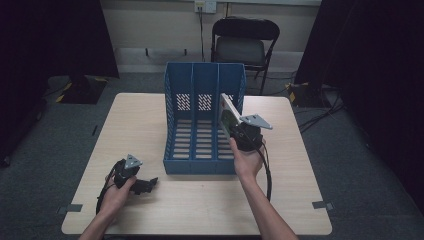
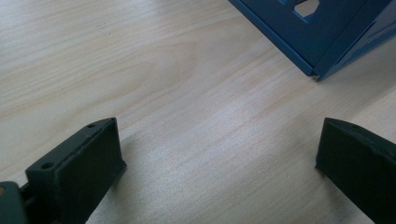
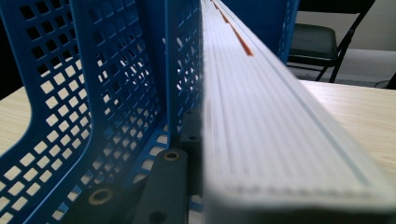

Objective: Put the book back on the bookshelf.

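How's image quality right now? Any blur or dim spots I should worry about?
High view: dim overall, dark curtains at both sides, but the blue rack and both grippers read clearly. Left gripper view: evenly lit table, sharp grain, soft shadows by the jaws. Right gripper view: the book is blurred at its near end, too close to focus; the rack's lattice is sharper.

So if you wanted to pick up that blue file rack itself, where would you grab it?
Probably by one of the thin upright dividers of the rack, coming straight down from above near the low open front. The walls are flat plates standing on edge, thin enough to fit between two jaws, and their top edges are exposed. The left gripper is open and free; the right gripper holds a book.
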The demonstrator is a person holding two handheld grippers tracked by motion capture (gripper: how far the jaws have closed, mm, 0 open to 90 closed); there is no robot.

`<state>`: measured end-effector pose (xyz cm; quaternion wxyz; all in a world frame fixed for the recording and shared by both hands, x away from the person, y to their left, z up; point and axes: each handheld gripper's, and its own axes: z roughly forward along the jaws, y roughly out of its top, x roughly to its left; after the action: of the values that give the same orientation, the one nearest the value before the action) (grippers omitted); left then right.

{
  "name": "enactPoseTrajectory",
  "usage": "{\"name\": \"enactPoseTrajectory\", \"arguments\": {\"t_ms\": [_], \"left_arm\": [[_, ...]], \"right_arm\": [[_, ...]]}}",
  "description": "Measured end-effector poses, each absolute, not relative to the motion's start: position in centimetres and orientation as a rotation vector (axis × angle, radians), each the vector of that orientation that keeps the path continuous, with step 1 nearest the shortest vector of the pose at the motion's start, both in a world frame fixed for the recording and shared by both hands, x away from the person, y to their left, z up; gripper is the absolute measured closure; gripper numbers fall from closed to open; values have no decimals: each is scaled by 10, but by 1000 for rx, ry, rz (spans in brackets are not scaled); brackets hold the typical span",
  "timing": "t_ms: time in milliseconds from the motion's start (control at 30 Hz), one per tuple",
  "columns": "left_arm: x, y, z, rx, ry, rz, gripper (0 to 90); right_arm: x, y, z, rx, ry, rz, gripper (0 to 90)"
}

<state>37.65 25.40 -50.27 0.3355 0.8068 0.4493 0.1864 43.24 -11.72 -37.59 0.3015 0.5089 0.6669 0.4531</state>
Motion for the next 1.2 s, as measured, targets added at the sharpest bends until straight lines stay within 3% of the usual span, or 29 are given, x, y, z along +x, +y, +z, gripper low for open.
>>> {"name": "enactPoseTrajectory", "arguments": {"t_ms": [1200], "left_arm": [[376, 255, -502, 2119, 1163, 494, 1]], "right_arm": [[473, -103, -413, 1409, 1858, 1066, 761]]}}
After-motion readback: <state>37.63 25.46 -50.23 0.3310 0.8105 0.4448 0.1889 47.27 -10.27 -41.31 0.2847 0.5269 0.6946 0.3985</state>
